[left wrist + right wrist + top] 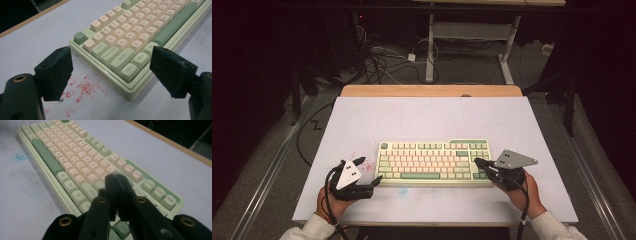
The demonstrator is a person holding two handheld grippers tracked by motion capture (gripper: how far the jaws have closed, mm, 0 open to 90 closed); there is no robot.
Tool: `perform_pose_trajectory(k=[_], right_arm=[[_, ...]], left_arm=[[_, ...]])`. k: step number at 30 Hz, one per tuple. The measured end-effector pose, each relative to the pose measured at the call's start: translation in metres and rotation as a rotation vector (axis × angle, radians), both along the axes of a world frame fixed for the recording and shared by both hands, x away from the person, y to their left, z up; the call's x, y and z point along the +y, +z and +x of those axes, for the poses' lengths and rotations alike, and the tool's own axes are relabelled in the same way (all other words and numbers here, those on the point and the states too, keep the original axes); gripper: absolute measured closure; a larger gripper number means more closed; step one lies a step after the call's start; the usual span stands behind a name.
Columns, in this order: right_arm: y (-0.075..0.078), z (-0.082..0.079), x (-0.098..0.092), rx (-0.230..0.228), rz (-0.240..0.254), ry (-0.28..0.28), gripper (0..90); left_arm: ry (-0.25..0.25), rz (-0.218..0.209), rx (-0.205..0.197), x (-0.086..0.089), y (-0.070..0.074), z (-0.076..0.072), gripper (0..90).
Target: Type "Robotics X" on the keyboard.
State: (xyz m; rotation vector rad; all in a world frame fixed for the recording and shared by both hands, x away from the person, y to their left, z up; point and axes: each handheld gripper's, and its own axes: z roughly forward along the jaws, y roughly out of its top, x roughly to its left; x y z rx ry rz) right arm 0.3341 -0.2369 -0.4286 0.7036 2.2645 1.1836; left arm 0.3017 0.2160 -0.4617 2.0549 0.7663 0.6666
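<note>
Over the right end of the keyboard (pixel 434 162), the right gripper (pixel 478 162) is held with its jaws pressed together on nothing, while the left gripper (pixel 368 172) waits wide open just off the near left corner. Lying flat on the white table (pixel 432 117), the keyboard is judged rigid and fairly heavy (loose keycaps are best avoided), so its solid case edges should be taken.

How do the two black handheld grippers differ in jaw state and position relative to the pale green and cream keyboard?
The left gripper has its jaws spread wide with nothing between them; the right gripper has its jaws pressed together. The left gripper sits off the keyboard's left end, framing the Ctrl corner; the right gripper's tips are over the keys at the right end. Both are black, hand-held, carry a grey triangular plate, and point toward the keyboard.
</note>
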Motion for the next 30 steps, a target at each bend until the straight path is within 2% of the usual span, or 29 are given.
perform_pose_trajectory(k=[1,3,4,6,12,19,20,21,22,23,24,25,28,30], right_arm=[[-0.003,0.003,0.007,0.014,-0.017,0.018,90.0],[-0.004,0.004,0.01,0.022,-0.023,0.026,90.0],[-0.006,0.006,0.013,0.03,-0.035,0.035,90.0],[-0.012,0.01,0.022,0.044,-0.068,0.045,90.0],[-0.023,0.016,0.032,0.066,-0.119,0.052,90.0],[-0.029,0.019,0.034,0.081,-0.134,0.051,90.0],[-0.029,0.019,0.033,0.082,-0.139,0.049,90.0],[-0.03,0.019,0.033,0.089,-0.143,0.046,90.0],[-0.03,0.019,0.033,0.089,-0.143,0.046,90.0],[-0.032,0.018,0.033,0.08,-0.146,0.052,90.0],[-0.032,0.018,0.033,0.08,-0.146,0.052,90.0],[-0.031,0.018,0.034,0.085,-0.145,0.045,90.0],[-0.032,0.018,0.033,0.08,-0.148,0.051,90.0],[-0.032,0.018,0.033,0.079,-0.148,0.052,90.0]], left_arm=[[-0.003,0.004,-0.01,0.0,0.0,0.001,17.7],[-0.001,0.003,0.004,-0.002,0.001,0.002,17.7],[-0.003,0.0,-0.004,-0.002,0.001,0.003,17.8],[-0.001,-0.018,0.021,-0.004,0.002,0.005,23.8],[0.007,-0.034,0.041,-0.005,0.004,0.01,23.7],[0.002,-0.042,0.051,-0.011,0.01,0.02,23.7],[-0.002,-0.047,0.055,-0.012,0.011,0.021,25.9],[-0.01,-0.052,0.06,-0.013,0.012,0.022,32.6],[-0.019,-0.056,0.069,-0.014,0.014,0.023,32.6],[-0.035,-0.062,0.089,-0.015,0.015,0.026,50.6],[-0.044,-0.061,0.096,-0.016,0.016,0.027,50.6],[-0.051,-0.061,0.103,-0.018,0.018,0.029,61.3],[-0.073,-0.062,0.132,-0.025,0.022,0.038,74.4],[-0.096,-0.028,0.152,-0.035,0.024,0.044,81.2]])
